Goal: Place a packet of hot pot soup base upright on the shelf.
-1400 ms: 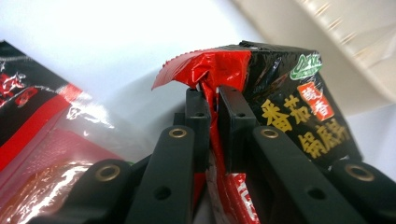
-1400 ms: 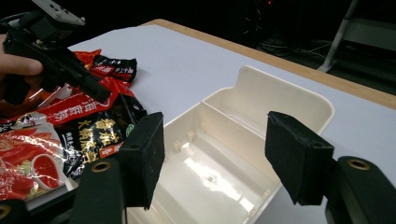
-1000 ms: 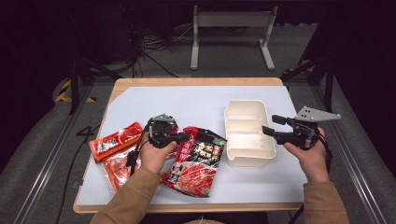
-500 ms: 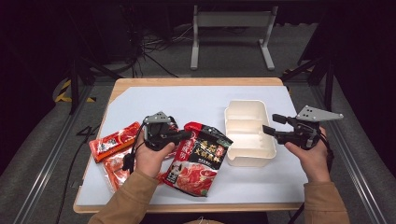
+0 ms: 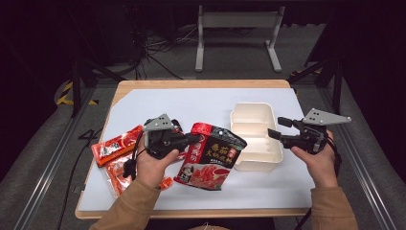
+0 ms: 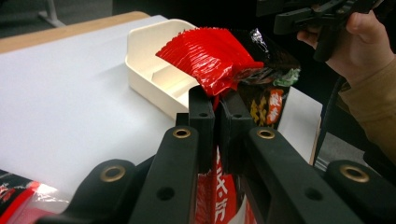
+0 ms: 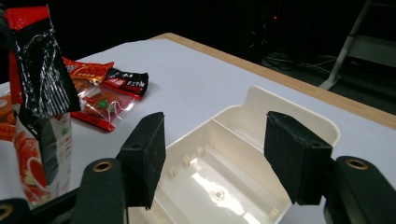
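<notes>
My left gripper is shut on the top edge of a large red and black pouch, which hangs tilted above the white mat. In the left gripper view the jaws pinch the pouch's crinkled red seal, with the cream tray just beyond. To the right of the pouch sits the cream two-compartment tray. My right gripper hovers open at the tray's right edge. Its pads stand wide apart over the tray's empty near compartment, with the pouch to the left.
Smaller red packets and a clear one lie on the mat left of my left hand; the right gripper view shows them as a small pile. The white mat covers a wooden table with bare mat behind the tray.
My left gripper has risen and moved slightly right, lifting the pouch's top off the mat. The right gripper has stayed in place.
</notes>
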Motion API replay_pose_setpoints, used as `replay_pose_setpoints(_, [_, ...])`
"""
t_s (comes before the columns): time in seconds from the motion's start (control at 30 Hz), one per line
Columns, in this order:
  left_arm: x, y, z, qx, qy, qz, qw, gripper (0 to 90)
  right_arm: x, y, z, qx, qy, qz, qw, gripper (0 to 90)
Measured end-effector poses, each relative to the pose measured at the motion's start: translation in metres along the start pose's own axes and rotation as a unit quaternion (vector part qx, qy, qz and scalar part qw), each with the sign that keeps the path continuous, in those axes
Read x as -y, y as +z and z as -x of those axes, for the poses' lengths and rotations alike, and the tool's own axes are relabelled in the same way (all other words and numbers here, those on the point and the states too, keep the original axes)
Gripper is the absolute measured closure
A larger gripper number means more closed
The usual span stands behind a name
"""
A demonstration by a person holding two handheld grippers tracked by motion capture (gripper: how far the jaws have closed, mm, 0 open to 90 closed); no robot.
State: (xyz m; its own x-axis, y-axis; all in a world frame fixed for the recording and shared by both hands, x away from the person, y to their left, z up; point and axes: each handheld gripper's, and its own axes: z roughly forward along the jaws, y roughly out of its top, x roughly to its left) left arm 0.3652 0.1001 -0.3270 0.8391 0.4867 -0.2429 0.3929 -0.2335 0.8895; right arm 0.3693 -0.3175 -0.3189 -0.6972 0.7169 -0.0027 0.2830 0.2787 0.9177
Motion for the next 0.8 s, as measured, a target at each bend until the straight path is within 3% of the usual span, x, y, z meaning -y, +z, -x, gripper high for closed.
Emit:
replay_pose_setpoints(0.1, [-0.002, -0.003, 0.004, -0.004, 0.013, 0.010, 0.9999, 85.9, -0.002, -0.001, -0.003, -0.003, -0.004, 0.004, 1.0000, 39.0])
replay_pose_setpoints(0.37, [-0.004, -0.010, 0.008, -0.016, 0.018, 0.029, 0.9993, 86.1, -0.009, -0.003, -0.009, -0.019, 0.005, 0.009, 0.9998, 39.2])
replay_pose_setpoints(0.7, [-0.004, -0.015, 0.011, -0.030, 0.023, 0.055, 0.9978, 86.1, -0.027, -0.004, -0.035, -0.053, -0.005, 0.031, 0.9981, 37.8])
replay_pose_setpoints(0.8, [-0.005, -0.016, 0.013, -0.031, 0.027, 0.058, 0.9975, 86.1, -0.032, -0.003, -0.045, -0.074, -0.008, 0.037, 0.9966, 37.9])
